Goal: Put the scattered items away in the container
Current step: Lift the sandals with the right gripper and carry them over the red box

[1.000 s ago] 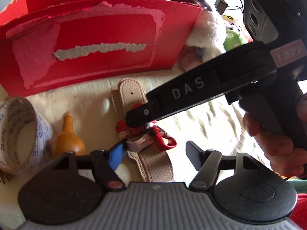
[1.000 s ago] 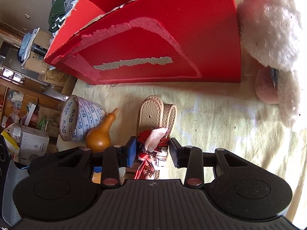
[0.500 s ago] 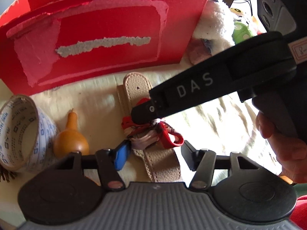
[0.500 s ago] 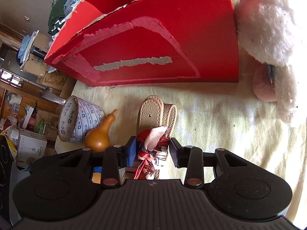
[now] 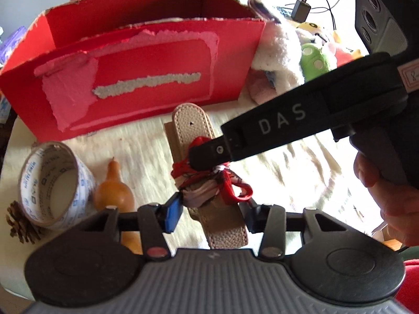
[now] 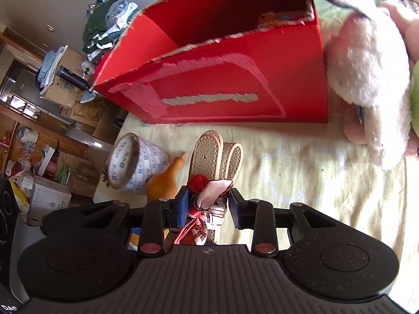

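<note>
A tan leather strap (image 5: 188, 120) (image 6: 207, 151) with a red and white scarf (image 5: 207, 191) (image 6: 214, 191) tied round it lies in front of the open red cardboard box (image 5: 146, 83) (image 6: 222, 78). My left gripper (image 5: 210, 213) straddles the scarf knot. Its jaws are closing, the blue pad against the fabric and the other finger at the red loop. My right gripper (image 6: 209, 206) is closing on the same knot from the right, pads against the scarf. In the left wrist view the right gripper's tip (image 5: 204, 157) rests on the red fabric.
A tape roll (image 5: 49, 185) (image 6: 133, 164), an orange gourd (image 5: 112, 193) (image 6: 162, 183) and a pine cone (image 5: 19, 225) sit left of the strap on the cream cloth. A white plush toy (image 5: 277, 49) (image 6: 366, 65) and a green toy (image 5: 314, 60) crowd the box's right end.
Both grippers have risen and the strap has kept its place between their fingers. The box now sits lower in view, showing its inside. Both pairs of jaws have narrowed onto the scarf.
</note>
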{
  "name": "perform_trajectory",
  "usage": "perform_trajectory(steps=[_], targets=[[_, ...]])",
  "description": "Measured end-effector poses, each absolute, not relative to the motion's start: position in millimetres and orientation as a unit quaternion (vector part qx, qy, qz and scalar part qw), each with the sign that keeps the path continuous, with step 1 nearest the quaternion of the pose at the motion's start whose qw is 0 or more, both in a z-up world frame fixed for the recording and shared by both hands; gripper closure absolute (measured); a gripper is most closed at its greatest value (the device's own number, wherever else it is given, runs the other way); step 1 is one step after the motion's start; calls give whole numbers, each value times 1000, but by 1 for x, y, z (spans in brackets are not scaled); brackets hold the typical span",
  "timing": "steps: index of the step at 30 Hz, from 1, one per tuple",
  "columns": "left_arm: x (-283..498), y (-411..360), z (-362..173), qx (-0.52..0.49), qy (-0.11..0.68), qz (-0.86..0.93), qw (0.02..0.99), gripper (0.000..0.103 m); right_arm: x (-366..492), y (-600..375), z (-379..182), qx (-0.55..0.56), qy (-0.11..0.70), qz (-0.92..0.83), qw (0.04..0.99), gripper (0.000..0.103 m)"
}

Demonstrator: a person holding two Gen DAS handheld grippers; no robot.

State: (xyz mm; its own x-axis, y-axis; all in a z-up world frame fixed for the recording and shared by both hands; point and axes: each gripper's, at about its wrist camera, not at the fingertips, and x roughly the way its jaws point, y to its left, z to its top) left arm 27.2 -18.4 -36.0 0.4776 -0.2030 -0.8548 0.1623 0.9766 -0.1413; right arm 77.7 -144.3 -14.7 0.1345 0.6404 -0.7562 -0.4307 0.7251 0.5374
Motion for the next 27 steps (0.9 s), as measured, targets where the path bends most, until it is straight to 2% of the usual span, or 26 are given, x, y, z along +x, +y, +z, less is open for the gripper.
perform_trajectory(steps=[12,17,22,27], targets=[[19,54,70,-27,450,-56,891,57,101,-77,55,97,485,443,748,69],[48,87,105,-12,434,-60,899,57,133,-51,79,113,473,434,758,69],[98,118,118,3,428,-88,899,57,164,-27,97,99,464,410,779,69],[143,138,109,16,442,-120,889,57,190,-7,86,78,474,381,790,69]])
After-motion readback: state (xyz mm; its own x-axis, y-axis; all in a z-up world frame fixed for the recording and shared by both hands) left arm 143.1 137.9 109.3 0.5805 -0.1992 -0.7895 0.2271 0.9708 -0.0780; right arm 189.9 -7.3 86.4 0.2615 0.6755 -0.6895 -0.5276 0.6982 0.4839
